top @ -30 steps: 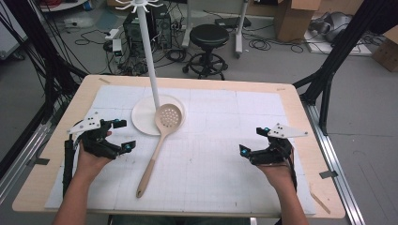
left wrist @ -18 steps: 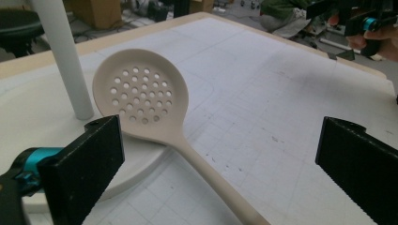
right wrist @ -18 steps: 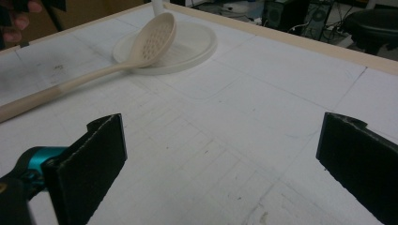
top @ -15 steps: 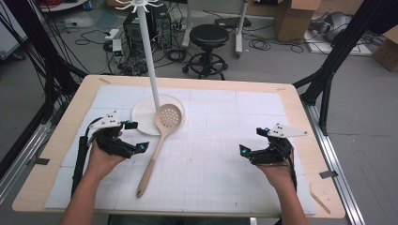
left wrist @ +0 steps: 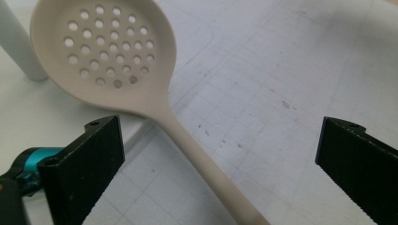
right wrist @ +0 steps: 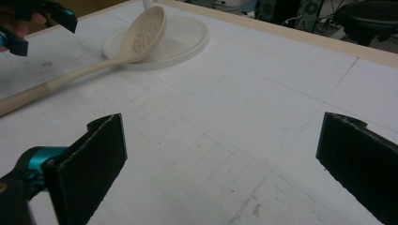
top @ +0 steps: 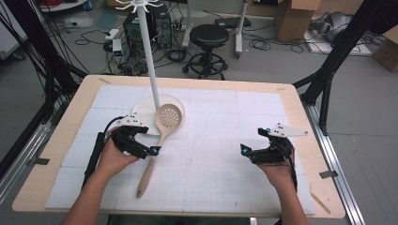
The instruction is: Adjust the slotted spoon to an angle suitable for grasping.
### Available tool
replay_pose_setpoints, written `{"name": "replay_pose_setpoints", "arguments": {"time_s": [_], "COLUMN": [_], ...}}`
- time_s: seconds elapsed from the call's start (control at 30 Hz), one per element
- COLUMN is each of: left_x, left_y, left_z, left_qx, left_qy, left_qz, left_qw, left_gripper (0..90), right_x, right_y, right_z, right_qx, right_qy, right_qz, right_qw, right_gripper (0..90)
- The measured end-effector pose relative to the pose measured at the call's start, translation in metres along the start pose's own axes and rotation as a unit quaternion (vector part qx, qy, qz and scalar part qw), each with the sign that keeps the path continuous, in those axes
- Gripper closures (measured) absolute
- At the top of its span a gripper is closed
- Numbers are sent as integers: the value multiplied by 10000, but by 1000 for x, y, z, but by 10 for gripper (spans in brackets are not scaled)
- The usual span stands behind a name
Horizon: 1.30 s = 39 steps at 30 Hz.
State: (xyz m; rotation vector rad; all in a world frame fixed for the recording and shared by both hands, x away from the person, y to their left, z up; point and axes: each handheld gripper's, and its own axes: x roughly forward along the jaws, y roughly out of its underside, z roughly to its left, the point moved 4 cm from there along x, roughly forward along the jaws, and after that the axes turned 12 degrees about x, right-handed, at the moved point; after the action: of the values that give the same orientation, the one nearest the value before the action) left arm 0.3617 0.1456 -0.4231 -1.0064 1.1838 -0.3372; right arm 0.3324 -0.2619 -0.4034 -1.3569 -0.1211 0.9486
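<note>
My left gripper point(left wrist: 216, 164) has its jaws wide apart, one on each side of the spoon point(left wrist: 141, 93) handle, touching nothing. The spoon lies on the bench, its holed bowl resting on the white plate point(top: 141, 110) toward the far left, its handle running back toward the near edge. My right gripper point(right wrist: 220, 168), jaws also apart, hangs over bare mat point(right wrist: 263, 84) near the right edge.

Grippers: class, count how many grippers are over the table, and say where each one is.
2. The left gripper is beside the slotted spoon; the right gripper is over bare mat.
</note>
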Motion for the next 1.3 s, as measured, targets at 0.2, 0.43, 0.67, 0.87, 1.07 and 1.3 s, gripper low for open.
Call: {"name": "replay_pose_setpoints", "arguments": {"time_s": [0.2,0.43,0.67,0.87,1.07,1.3], "left_x": [10,20,27,35,37,36], "left_y": [3,8,13,18,18,18], "left_z": [-3,-6,-9,-11,-14,-14], "left_qx": [-120,-106,-22,10,186,245], "left_qy": [56,7,-103,-111,-220,-280], "left_qz": [269,616,1008,1272,1348,1371], "left_qw": [9996,9980,9948,9918,9905,9899], "left_gripper": [121,187,303,400,526,556], "right_x": [1,2,4,4,5,4], "right_y": [1,1,2,3,3,3], "right_z": [0,0,0,0,0,0], "right_qx": [12,6,15,10,13,1], "right_qy": [25,42,60,58,53,49], "right_qz": [44,59,117,114,136,139], "right_qw": [10000,10000,9999,9999,9999,9999], "right_gripper": [7,7,7,7,7,7]}}
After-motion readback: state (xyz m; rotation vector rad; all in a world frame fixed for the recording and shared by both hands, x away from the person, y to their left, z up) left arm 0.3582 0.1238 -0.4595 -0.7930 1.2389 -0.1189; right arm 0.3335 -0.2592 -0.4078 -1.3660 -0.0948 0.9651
